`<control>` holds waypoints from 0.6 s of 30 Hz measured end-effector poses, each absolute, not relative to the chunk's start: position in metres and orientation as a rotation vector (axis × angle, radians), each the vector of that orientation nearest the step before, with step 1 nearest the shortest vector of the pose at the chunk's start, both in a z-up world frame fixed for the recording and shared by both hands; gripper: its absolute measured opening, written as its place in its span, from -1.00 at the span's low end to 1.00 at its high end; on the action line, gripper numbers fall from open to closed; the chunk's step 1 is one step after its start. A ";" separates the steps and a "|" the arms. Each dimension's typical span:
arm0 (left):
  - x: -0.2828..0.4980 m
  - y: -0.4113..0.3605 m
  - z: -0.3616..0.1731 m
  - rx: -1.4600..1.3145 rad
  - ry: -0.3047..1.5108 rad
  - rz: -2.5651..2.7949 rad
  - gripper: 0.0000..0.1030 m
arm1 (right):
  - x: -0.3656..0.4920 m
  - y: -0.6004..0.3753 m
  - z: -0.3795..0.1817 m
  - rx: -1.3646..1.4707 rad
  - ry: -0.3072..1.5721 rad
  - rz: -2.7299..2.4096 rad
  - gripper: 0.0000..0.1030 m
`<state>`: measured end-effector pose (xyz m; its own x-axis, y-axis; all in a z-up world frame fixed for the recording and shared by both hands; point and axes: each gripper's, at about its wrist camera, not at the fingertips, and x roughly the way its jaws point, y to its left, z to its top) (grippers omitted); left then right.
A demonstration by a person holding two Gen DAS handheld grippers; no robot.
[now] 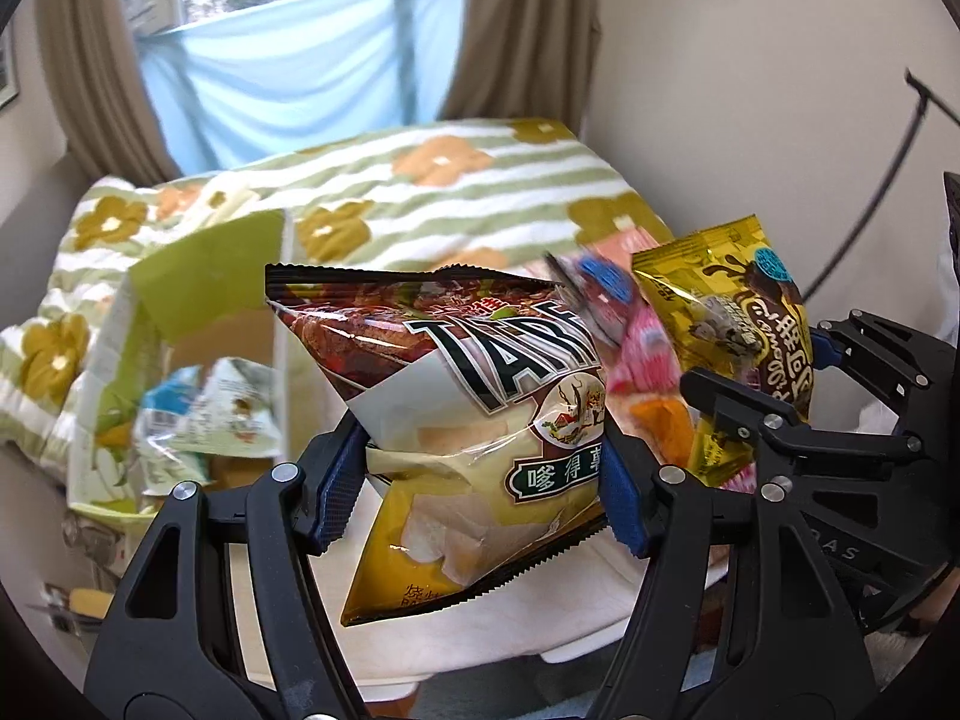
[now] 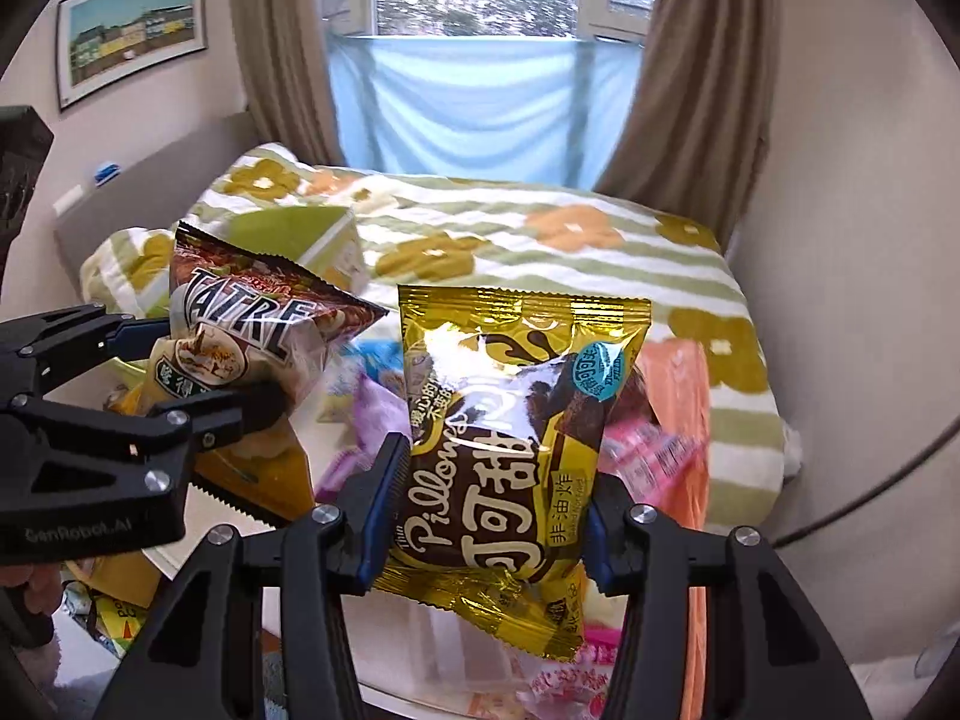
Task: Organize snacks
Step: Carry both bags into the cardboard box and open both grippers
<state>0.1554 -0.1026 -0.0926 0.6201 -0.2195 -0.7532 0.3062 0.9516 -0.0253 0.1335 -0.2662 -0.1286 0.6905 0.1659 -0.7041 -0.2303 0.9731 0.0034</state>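
My left gripper (image 1: 474, 480) is shut on a brown and yellow chip bag (image 1: 468, 396) and holds it up in the air. The same bag (image 2: 252, 330) and the left gripper (image 2: 198, 372) show at the left of the right wrist view. My right gripper (image 2: 489, 516) is shut on a gold cocoa snack bag (image 2: 510, 438), also lifted. That gold bag (image 1: 738, 324) and the right gripper (image 1: 774, 378) show at the right of the left wrist view. Below lie several loose snack packs, pink and purple (image 2: 648, 456).
A green and white cardboard box (image 1: 198, 324) stands open on the left and holds a pale snack bag (image 1: 210, 414). An orange pack (image 2: 684, 384) lies on the right. Behind is a bed with a flowered striped blanket (image 2: 540, 252). A white table edge (image 1: 540, 618) lies below.
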 end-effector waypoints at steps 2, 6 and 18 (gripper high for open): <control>0.163 -0.088 -0.084 0.092 0.839 -0.283 0.25 | 0.140 -0.254 -0.118 -0.095 0.764 0.253 -0.09; 0.179 -0.046 -0.068 0.073 0.804 -0.232 0.25 | 0.157 -0.223 -0.100 -0.117 0.732 0.311 -0.09; 0.275 0.107 -0.067 0.021 0.835 -0.107 0.25 | 0.248 -0.080 -0.089 -0.121 0.730 0.420 -0.09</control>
<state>0.2753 0.1072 -0.0669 0.6661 -0.0866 -0.7408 0.1029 0.9944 -0.0238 0.2484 -0.0800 -0.0893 0.6666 0.3293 -0.6687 -0.4123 0.9103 0.0372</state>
